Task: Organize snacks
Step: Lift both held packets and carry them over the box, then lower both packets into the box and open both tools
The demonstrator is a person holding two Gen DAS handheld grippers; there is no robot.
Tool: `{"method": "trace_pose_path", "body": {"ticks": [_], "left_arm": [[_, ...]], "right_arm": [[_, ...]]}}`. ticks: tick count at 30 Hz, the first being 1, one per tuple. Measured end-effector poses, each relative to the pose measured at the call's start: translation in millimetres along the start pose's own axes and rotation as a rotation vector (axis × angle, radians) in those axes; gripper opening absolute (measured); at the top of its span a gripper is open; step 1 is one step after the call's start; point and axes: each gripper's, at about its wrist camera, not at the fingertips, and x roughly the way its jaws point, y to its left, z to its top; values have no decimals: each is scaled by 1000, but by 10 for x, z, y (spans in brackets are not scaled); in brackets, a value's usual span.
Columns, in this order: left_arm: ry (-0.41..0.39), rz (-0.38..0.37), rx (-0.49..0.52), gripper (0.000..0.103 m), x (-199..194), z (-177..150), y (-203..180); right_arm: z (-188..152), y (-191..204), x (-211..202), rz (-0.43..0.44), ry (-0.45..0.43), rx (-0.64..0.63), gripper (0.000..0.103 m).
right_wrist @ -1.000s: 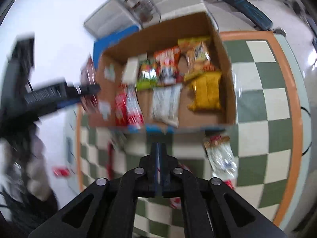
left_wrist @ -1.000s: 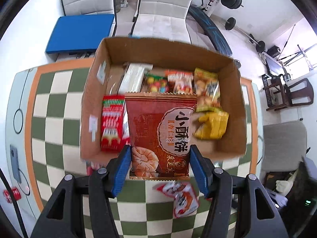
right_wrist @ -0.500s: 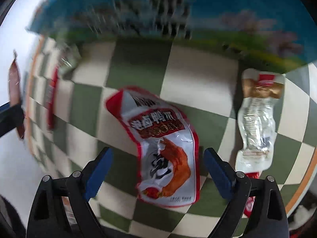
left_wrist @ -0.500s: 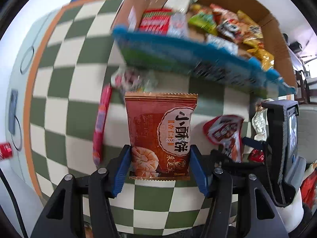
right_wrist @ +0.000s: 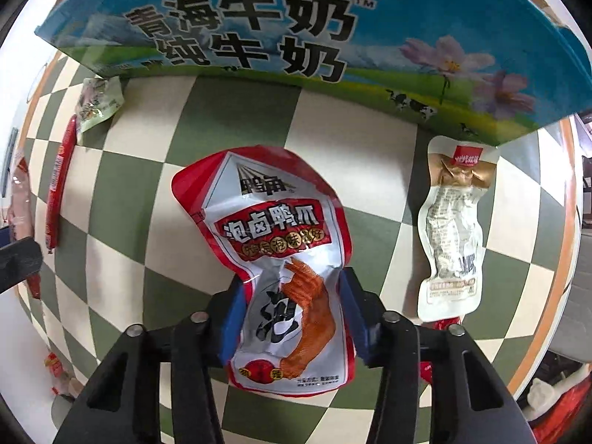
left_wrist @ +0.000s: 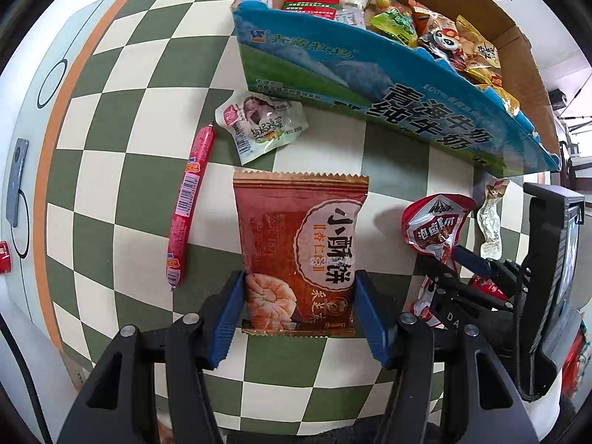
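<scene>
**Both grippers loaded, several packets not yet boxed**

Nearest the left camera, the left gripper (left_wrist: 299, 307) has its blue fingers (left_wrist: 228, 318) clamped on the lower edges of a brown pastry packet (left_wrist: 299, 255), held upright above the checkered tabletop (left_wrist: 111, 118). The right gripper (right_wrist: 292, 303) has its fingers pressed into the sides of a red-and-white duck-claw pouch (right_wrist: 273, 259), pinching it at its narrow waist; the pouch seems to be gripped, though whether it is off the tabletop yet I cannot tell.

A little farther out, loose snacks lie on the tabletop: a long red sausage stick (left_wrist: 188, 207) to the left, a pale crumpled pouch (left_wrist: 259, 122) just in front of the box, and a clear vacuum-sealed snack (right_wrist: 451, 236) on the right, its top end close under the box wall.

Farthest is the milk carton box (left_wrist: 388, 88), open at the top, blue and green printed front wall facing the grippers. Inside, a row of packets is visible over the rim: a red-and-green one, a white flat one, a green one, orange and panda-printed bags, and yellow ones at the right end.

The job looks partly done: the box already holds a fair load, two packets are in hand and apparently next to go in, and at least three more wait on the tabletop.
</scene>
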Motion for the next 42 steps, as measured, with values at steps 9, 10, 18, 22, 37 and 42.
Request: {"method": "trace_pose_path", "body": {"ticks": [9, 10, 18, 22, 37, 42], "left_arm": [[-42, -18, 53, 56, -246, -1, -218], [-46, -17, 59, 56, -271, 6, -255], [-81, -30, 108, 56, -476, 62, -465], [-90, -38, 119, 56, -541, 67, -535], [-268, -150, 207, 56, -1688, 670, -920], [-276, -126, 240, 56, -1678, 1195, -1078]], "right_arm": [[-144, -428, -386, 159, -58, 139, 14], [-152, -464, -417, 180, -59, 147, 13], [-259, -685, -741, 243, -75, 180, 2], [-302, -766, -894, 268, -108, 203, 2], [-61, -954, -2578, 472, -366, 212, 2], [435, -1020, -2768, 451, -412, 197, 2]]}}
